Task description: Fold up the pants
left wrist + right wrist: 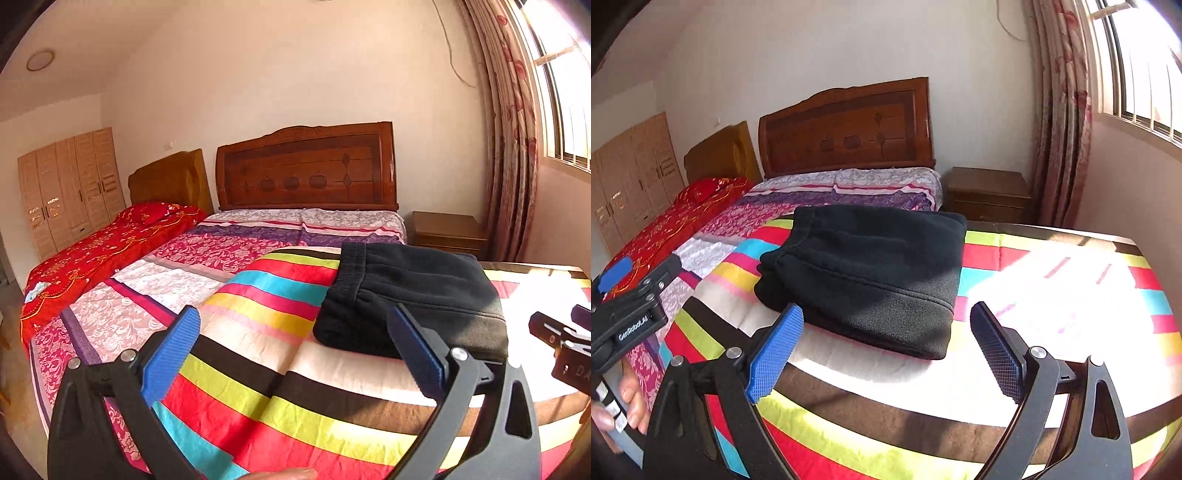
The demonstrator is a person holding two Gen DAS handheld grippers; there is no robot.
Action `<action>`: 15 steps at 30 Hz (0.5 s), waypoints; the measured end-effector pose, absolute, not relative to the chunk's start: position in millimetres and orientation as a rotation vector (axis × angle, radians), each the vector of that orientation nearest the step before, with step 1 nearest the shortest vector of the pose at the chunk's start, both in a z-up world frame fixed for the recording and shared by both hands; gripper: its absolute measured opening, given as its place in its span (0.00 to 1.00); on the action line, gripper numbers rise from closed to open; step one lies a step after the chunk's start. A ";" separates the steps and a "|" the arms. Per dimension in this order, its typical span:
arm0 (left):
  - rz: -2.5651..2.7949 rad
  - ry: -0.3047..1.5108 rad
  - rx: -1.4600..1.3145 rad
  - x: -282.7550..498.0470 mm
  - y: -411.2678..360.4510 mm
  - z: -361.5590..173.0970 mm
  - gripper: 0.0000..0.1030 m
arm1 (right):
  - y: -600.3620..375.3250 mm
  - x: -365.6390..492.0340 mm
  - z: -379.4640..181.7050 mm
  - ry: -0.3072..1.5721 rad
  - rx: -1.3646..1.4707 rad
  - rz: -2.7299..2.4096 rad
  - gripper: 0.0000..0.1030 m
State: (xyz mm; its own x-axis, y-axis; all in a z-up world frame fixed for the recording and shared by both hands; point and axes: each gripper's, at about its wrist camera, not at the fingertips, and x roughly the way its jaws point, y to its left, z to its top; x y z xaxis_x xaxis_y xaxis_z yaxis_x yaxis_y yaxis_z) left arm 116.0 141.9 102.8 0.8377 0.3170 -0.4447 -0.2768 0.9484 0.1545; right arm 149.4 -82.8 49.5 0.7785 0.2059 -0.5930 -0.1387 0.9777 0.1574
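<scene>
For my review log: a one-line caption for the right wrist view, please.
Open right gripper above the folded black pants lying on the striped cloth; nothing between its fingers.

The left gripper [295, 354] has matte black, curved plastic arms with triangular cut-outs, silver round screw heads at the pivots, and ribbed bright-blue rubber pads [173, 354]. The right gripper [886, 350] is built alike, its blue pads [775, 354] cross-hatched. White lettering marks the left gripper's black body; a person's fingers [631, 402] beneath it press small white buttons.
</scene>
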 end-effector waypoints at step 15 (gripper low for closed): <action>0.142 0.602 0.002 118.8 137.4 74.5 0.98 | -75.2 133.4 23.3 0.691 0.069 0.096 0.86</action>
